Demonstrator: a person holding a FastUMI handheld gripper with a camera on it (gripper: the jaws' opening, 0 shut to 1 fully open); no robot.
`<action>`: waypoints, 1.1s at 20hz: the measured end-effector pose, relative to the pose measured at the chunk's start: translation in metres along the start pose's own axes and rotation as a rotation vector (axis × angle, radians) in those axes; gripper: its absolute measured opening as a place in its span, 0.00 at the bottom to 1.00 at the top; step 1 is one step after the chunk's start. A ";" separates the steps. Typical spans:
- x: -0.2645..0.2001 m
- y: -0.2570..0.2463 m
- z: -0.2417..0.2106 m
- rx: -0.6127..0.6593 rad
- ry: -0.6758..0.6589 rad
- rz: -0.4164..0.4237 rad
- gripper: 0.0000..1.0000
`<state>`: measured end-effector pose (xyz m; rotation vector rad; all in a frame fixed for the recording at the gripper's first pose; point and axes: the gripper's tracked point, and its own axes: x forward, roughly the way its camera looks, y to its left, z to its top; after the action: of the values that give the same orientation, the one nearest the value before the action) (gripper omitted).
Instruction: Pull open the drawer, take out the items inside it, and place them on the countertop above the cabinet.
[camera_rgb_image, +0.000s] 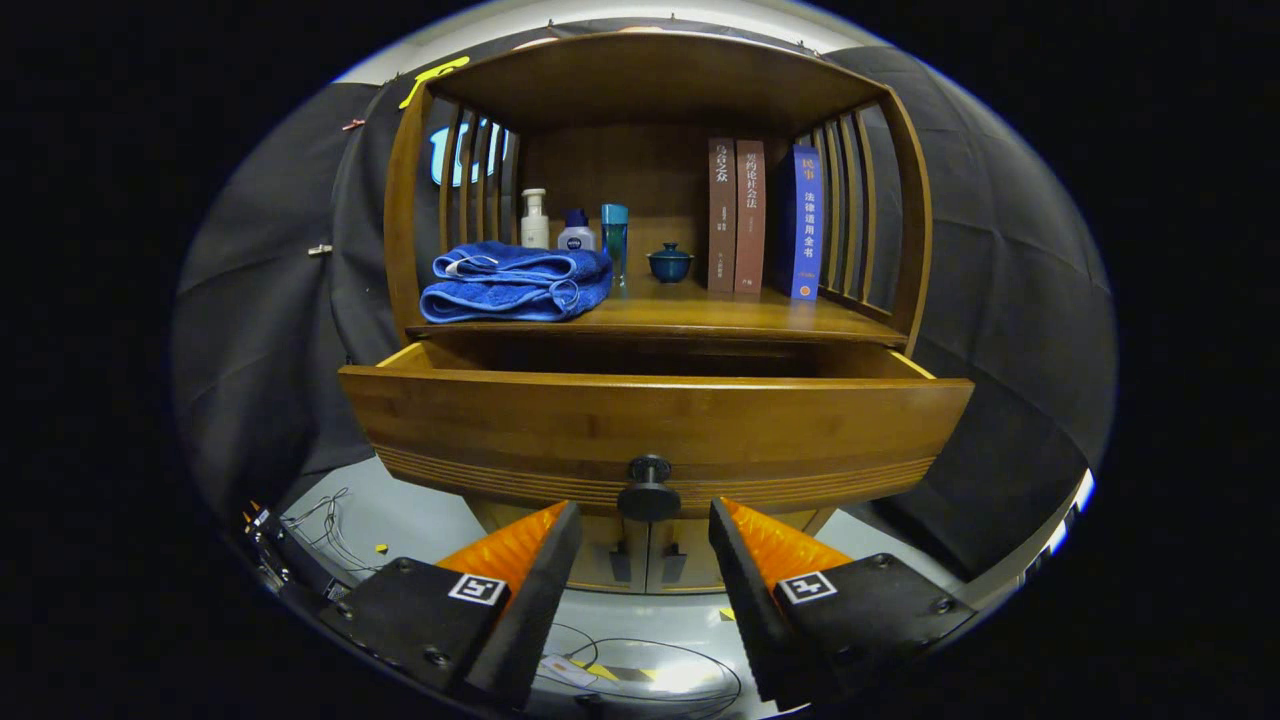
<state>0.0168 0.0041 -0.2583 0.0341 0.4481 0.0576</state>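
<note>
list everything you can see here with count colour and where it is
cabinet: 1, brown wood, ahead of the fingers, slatted sides
drawer: 1, brown wood, pulled open below the countertop, inside hidden
knob: 1, dark, middle of the drawer front, just ahead of the gap between the fingers
countertop: 1, brown wood, above the drawer
towel: 1, blue, folded, left on the countertop
bottles: 3, white, white with blue cap, teal, behind the towel
lidded cup: 1, dark blue, middle of the countertop
books: 3, two brown, one blue, upright at the right
lower doors: 2, brown, under the drawer
cables: several, thin, on the floor
gripper: 1, fingers open, apart from the knob
</note>
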 end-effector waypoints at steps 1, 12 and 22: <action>0.006 0.001 -0.002 0.001 0.004 0.001 0.84; 0.055 -0.003 -0.015 -0.001 0.068 -0.001 0.59; 0.032 -0.002 -0.027 -0.001 0.096 -0.002 0.31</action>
<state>0.0344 0.0050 -0.2967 0.0299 0.5441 0.0581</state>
